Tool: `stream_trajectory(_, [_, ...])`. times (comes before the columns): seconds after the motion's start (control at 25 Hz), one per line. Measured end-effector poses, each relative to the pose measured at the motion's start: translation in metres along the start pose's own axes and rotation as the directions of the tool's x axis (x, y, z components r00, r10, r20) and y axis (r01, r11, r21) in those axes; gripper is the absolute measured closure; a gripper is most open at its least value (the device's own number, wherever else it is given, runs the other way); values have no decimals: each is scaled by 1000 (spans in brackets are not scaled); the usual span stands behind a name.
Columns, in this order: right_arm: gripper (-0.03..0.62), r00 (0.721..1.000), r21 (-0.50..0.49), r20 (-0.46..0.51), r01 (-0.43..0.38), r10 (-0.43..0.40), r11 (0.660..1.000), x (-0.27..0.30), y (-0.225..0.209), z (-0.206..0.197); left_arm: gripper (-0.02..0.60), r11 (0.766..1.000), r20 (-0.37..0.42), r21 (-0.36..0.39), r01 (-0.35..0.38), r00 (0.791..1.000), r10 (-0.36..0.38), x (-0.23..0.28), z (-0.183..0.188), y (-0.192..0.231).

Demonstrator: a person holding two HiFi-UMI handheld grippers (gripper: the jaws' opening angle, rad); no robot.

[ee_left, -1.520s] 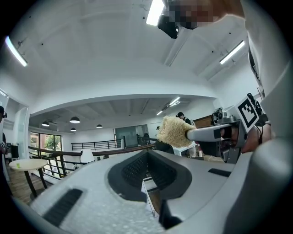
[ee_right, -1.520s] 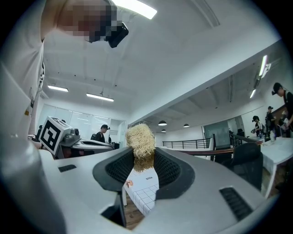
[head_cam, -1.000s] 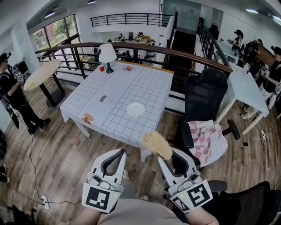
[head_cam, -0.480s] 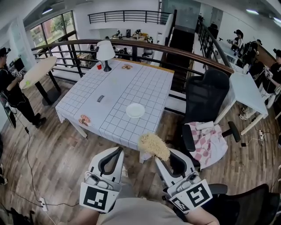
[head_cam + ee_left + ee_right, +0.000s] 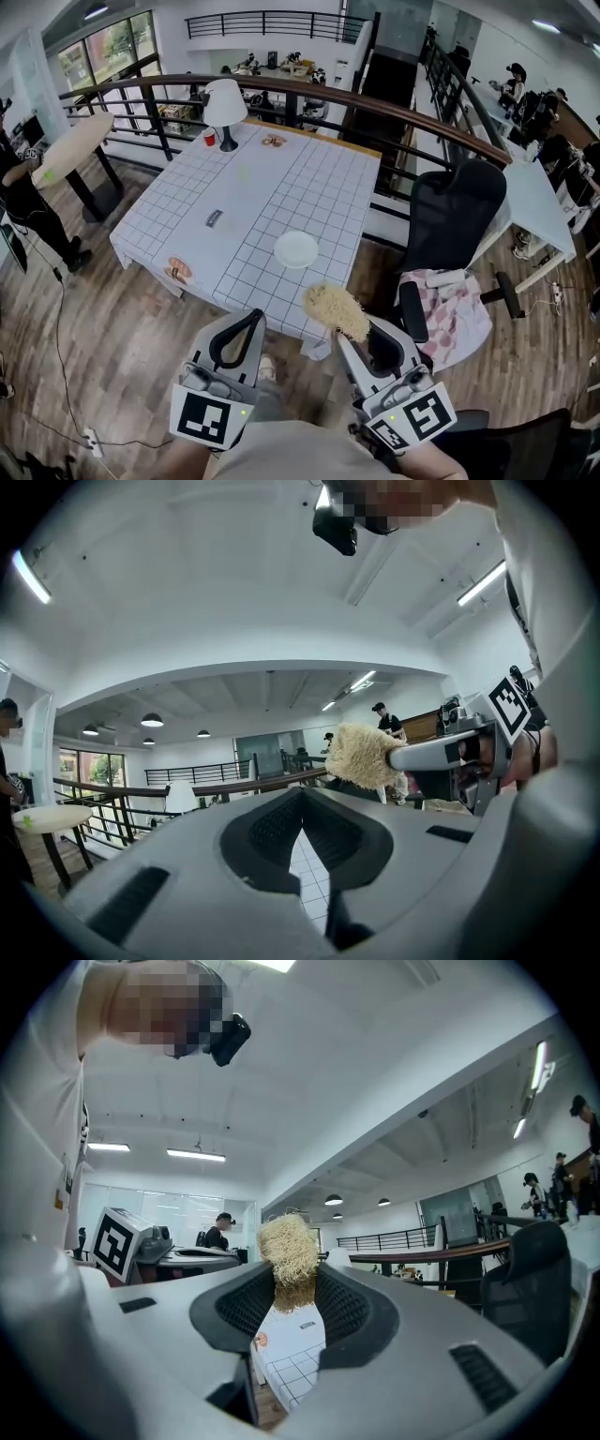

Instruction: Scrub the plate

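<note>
A small white plate [image 5: 296, 249] lies near the front right edge of the table [image 5: 253, 187], which wears a white grid cloth. Both grippers hang low in the head view, short of the table and above the wooden floor. My right gripper [image 5: 357, 330] is shut on a tan fibrous scrubber [image 5: 336, 310] that sticks out past its tips. The same scrubber [image 5: 289, 1251] shows pinched between the jaws in the right gripper view. My left gripper [image 5: 250, 321] is shut with nothing in it, and in the left gripper view its tips [image 5: 302, 797] meet, with the scrubber [image 5: 361, 755] beside them.
On the table stand a white lamp [image 5: 225, 103], a red cup [image 5: 210, 141], a small dark item [image 5: 215, 218] and a round snack [image 5: 178, 270]. A black office chair [image 5: 455, 220] with a checked cloth [image 5: 450, 309] stands right of the table. A person [image 5: 19, 187] stands far left by a round table [image 5: 70, 150].
The table and plate have drawn slightly nearer and lower in the head view. Both grippers keep their pose, the right still shut on the scrubber.
</note>
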State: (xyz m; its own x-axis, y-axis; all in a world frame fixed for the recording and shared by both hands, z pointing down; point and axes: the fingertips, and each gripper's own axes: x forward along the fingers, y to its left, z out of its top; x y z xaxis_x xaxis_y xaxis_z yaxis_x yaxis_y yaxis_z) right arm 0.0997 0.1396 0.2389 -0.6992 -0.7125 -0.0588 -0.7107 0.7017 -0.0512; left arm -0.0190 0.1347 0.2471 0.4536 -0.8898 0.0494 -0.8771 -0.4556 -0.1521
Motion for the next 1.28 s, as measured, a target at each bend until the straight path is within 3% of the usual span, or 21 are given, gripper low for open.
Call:
stream_trajectory(0.4, [459, 995, -15, -61, 74, -75, 997, 113, -30, 1, 568, 994, -9, -43, 101, 995, -102, 71, -8, 89])
stream_trajectory(0.72, [459, 990, -36, -56, 130, -132, 991, 194, -62, 7, 568, 986, 16, -66, 153, 988, -153, 130, -16, 157])
stream_trajectory(1.04, [459, 981, -44, -42, 190, -191, 981, 233, -70, 9, 568, 981, 20, -55, 186, 982, -185, 154, -23, 201])
stream_trajectory(1.28, [459, 979, -67, -56, 194, -198, 979, 239, -67, -14, 568, 978, 10, -72, 195, 981, -195, 147, -43, 202])
